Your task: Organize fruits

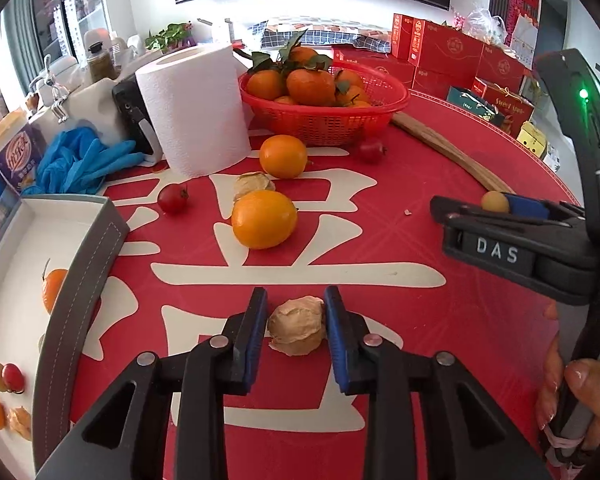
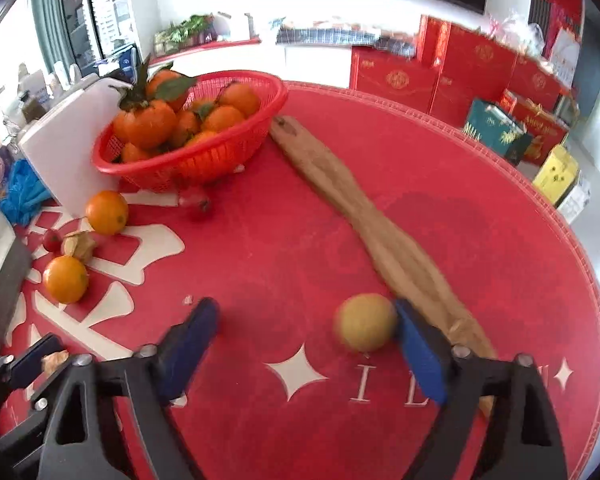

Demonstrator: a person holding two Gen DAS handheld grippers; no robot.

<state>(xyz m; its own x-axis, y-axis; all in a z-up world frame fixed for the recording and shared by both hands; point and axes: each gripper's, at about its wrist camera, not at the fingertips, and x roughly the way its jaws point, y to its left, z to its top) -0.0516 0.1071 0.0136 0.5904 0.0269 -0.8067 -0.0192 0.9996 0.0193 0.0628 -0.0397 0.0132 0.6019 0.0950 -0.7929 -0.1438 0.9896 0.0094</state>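
Red table mat (image 1: 400,320), left gripper (image 1: 296,330) straddling husked fruit (image 1: 297,326), apart.

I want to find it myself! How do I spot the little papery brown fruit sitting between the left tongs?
Start at the round red mat with big cream letters. Come to its near edge, where the left tongs stand open, one blue pad on each side of the husk fruit. It is wrinkly, dry and tan, unlike the smooth oranges further back; its papery twin sits between them.

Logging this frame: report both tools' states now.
Left tool: open around the husked fruit, not clamped.
Right tool: open, yellow fruit against one finger.
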